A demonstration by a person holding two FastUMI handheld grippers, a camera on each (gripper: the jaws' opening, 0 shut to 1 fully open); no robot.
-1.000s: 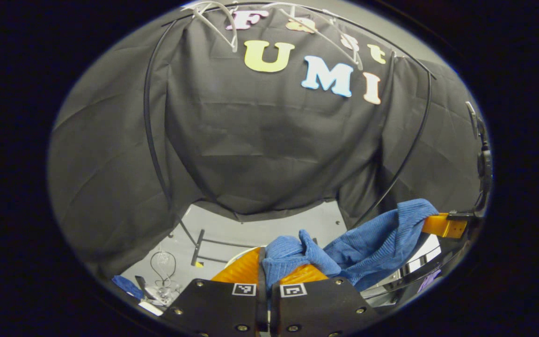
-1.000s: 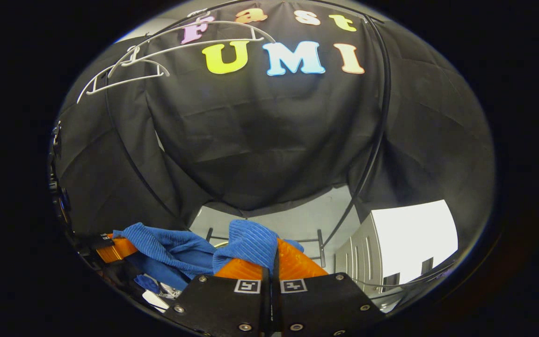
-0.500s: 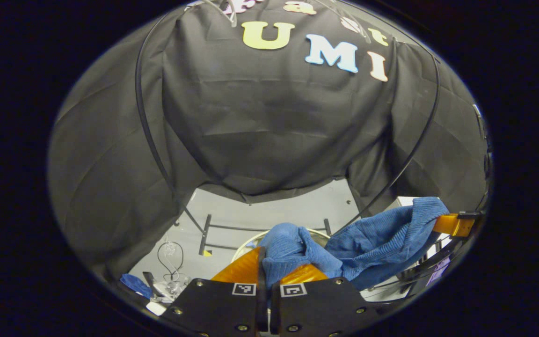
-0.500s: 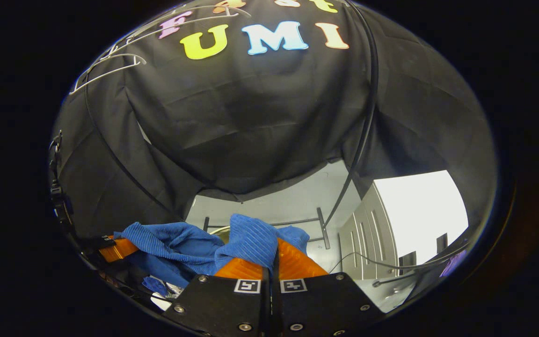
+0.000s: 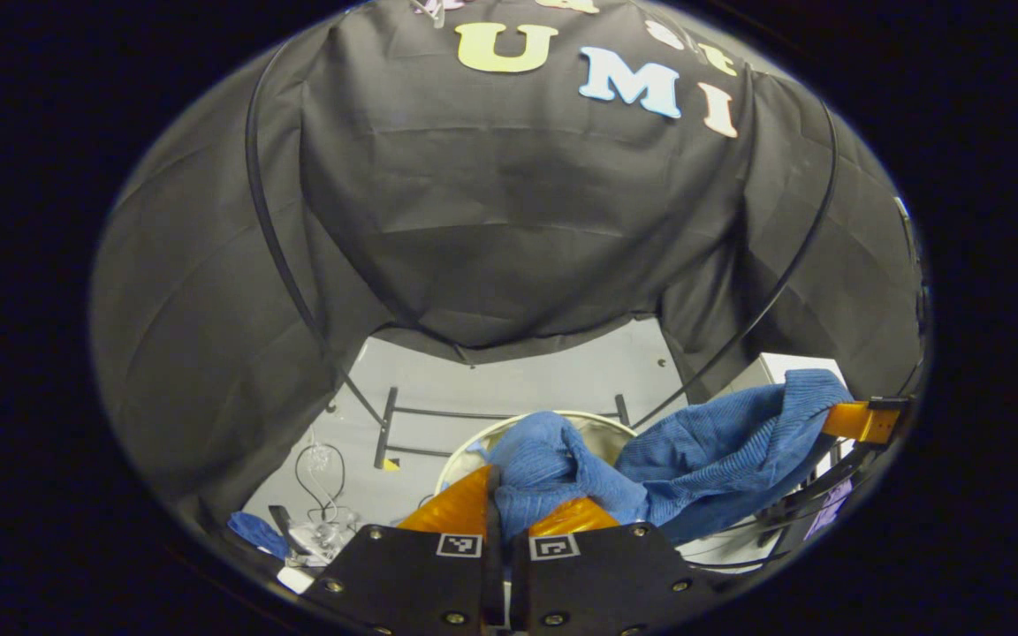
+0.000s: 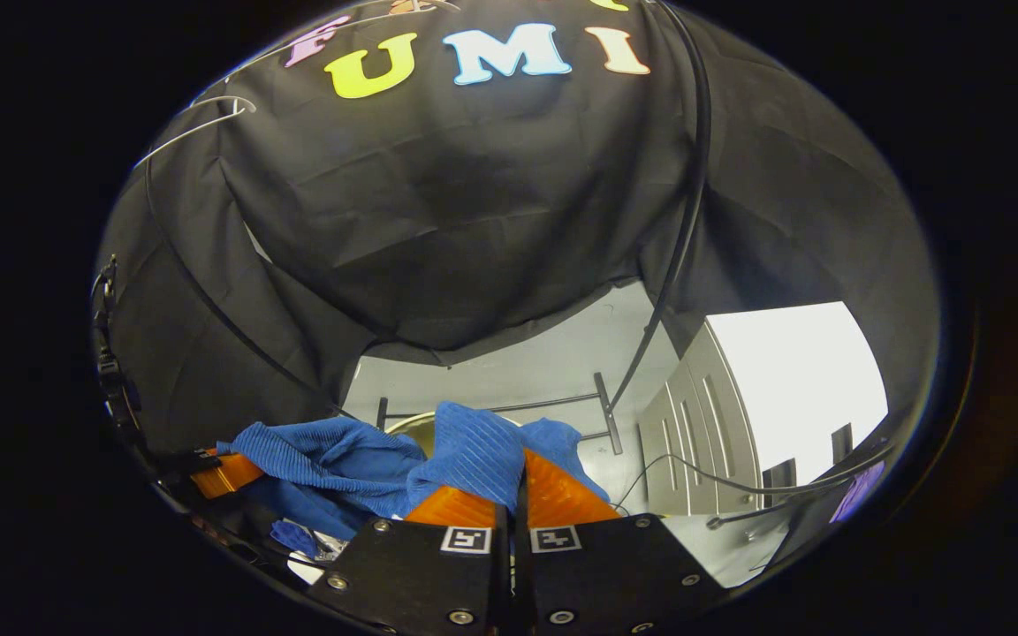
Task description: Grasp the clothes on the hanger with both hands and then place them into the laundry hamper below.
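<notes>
While both grippers pinch it, blue garment [image 5: 703, 450] spans between them

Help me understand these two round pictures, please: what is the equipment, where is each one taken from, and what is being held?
There is no robot here. A person holds a two-finger hand-held gripper in each hand, and a fisheye camera rides on each one, looking forward along its fingers.

In the left gripper view, the left hand-held gripper shows at the bottom, its fingers closed on a bunch of the blue garment. The right hand-held gripper shows farther off at the right edge, gripping the other end.

The right gripper view looks the same way from the right hand-held gripper, closed on the same blue cloth.

Below the stretched garment, on the grey floor, stands the round pale laundry hamper, with the black feet of a rack behind it. The black cloth is the booth's wall. A white hanger shows at the upper left of the right gripper view.
</notes>
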